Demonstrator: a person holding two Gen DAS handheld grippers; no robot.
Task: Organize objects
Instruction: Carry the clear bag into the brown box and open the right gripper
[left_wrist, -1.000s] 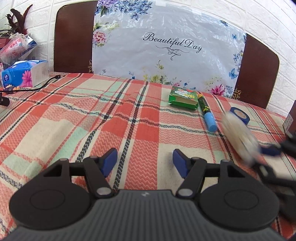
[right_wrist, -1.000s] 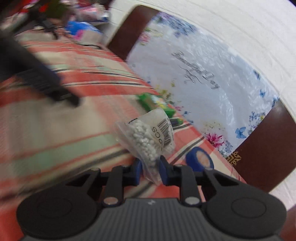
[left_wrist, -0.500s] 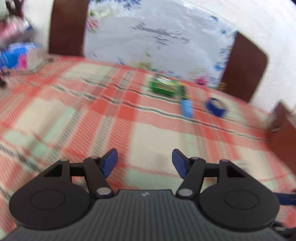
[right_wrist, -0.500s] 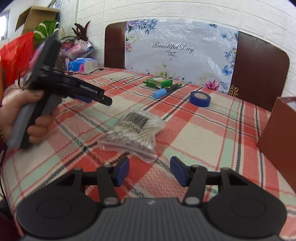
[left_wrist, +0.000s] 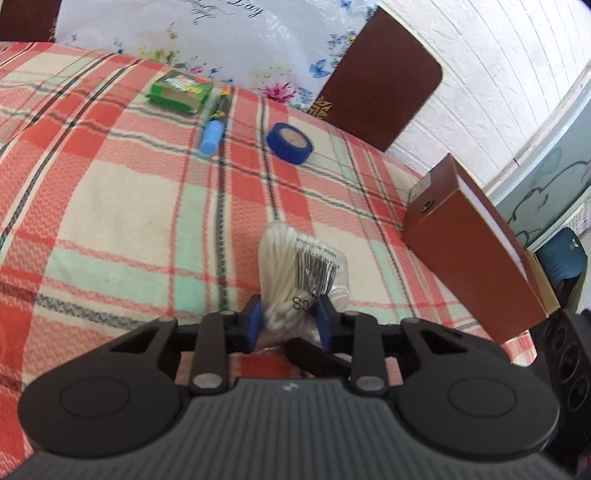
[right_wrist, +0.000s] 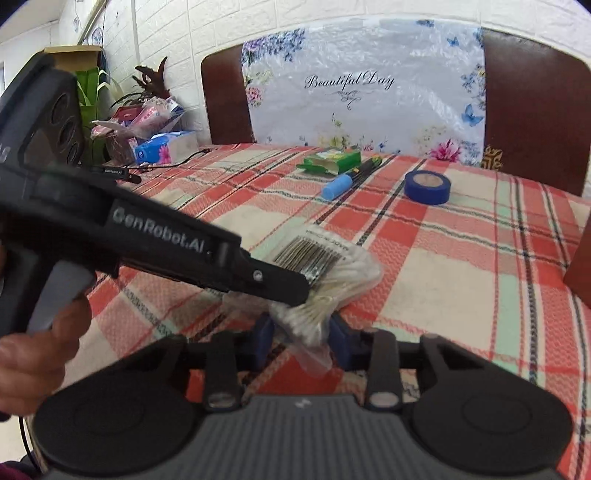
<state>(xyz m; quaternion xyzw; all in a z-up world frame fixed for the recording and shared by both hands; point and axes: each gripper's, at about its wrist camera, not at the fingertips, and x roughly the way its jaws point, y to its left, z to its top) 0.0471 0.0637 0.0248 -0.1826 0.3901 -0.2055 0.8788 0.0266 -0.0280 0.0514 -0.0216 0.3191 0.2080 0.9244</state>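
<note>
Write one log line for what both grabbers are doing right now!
left gripper: closing on cotton swab bag | right gripper: closing on same bag | bag: over checked tablecloth

Swab bag (left_wrist: 301, 273) sits mid-table; behind it, packet (left_wrist: 180, 91), marker (left_wrist: 214, 131), tape (left_wrist: 290, 143) left to right; box (left_wrist: 476, 254) at right.

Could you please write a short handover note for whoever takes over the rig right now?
Left gripper: jaws closing on the bag of cotton swabs.
Right gripper: jaws closing on the same bag's other end.
On the plaid tablecloth: green packet, blue-capped marker, blue tape roll; brown box at the right edge.
Done: nothing visibly put away.
Left: everything.
</note>
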